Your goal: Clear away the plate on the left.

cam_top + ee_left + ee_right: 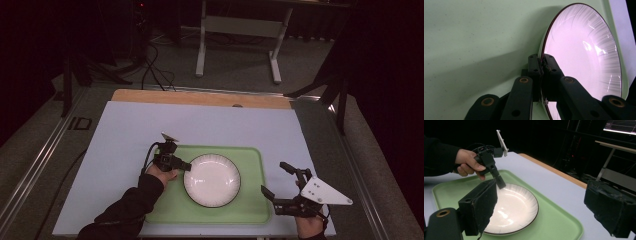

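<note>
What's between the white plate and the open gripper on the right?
Just bare green tray and table between plate and right gripper, seen in the high view.

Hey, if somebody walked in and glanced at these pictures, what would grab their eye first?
Probably the white plate, bright in the middle of the green tray on the pale table. Next, the left gripper shut on the plate's left rim, one jaw on each side of the edge. The right gripper hangs open off the tray's right edge, holding nothing.

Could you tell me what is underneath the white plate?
The white plate lies on the green tray, which sits on the pale table. The tray surface directly beneath it is covered. The left gripper clamps its rim.
</note>
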`<state>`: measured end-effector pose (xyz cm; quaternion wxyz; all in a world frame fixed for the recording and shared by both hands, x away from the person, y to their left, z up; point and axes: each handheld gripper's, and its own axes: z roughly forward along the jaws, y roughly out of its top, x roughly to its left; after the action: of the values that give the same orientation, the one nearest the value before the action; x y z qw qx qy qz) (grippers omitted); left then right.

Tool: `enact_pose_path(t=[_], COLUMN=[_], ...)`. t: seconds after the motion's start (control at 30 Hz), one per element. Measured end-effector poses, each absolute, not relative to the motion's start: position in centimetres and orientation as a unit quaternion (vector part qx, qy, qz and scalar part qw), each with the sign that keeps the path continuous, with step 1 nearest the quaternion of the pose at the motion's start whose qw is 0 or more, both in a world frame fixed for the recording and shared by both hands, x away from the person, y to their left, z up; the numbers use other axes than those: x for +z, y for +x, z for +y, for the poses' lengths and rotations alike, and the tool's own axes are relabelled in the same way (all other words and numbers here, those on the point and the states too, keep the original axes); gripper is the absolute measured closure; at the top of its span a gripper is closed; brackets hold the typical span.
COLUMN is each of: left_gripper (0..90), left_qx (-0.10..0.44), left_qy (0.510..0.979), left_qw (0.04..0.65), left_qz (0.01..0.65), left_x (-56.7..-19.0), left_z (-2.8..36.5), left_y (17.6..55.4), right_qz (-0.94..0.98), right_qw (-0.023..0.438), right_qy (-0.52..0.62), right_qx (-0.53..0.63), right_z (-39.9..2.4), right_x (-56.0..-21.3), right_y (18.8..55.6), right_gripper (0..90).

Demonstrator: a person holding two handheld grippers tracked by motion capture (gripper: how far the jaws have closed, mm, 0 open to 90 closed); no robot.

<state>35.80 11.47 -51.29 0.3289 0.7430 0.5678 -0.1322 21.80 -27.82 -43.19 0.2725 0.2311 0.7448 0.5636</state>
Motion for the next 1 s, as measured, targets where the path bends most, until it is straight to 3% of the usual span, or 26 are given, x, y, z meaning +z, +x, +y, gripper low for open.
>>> enact_pose_path(t=[0.3, 0.63, 1.0], left_gripper=[84.9, 71.7, 65.4], left_qx=[-0.127, -0.107, -0.073], left_qy=[0.747, 0.755, 0.773], left_qw=[0.323, 0.315, 0.344], left_qz=[0.568, 0.565, 0.528], left_x=[-51.1, -49.6, -46.5], left_z=[11.3, 11.2, 12.3], left_y=[36.0, 36.0, 34.5], right_qz=[0.747, 0.746, 0.747], right_qw=[0.270, 0.267, 0.267], right_qy=[0.231, 0.240, 0.241], right_qx=[0.562, 0.561, 0.559], right_z=[-27.8, -28.0, -28.0], right_x=[-43.3, -43.6, -43.5], right_y=[21.9, 21.9, 21.9], right_gripper=[11.2, 11.2, 11.2])
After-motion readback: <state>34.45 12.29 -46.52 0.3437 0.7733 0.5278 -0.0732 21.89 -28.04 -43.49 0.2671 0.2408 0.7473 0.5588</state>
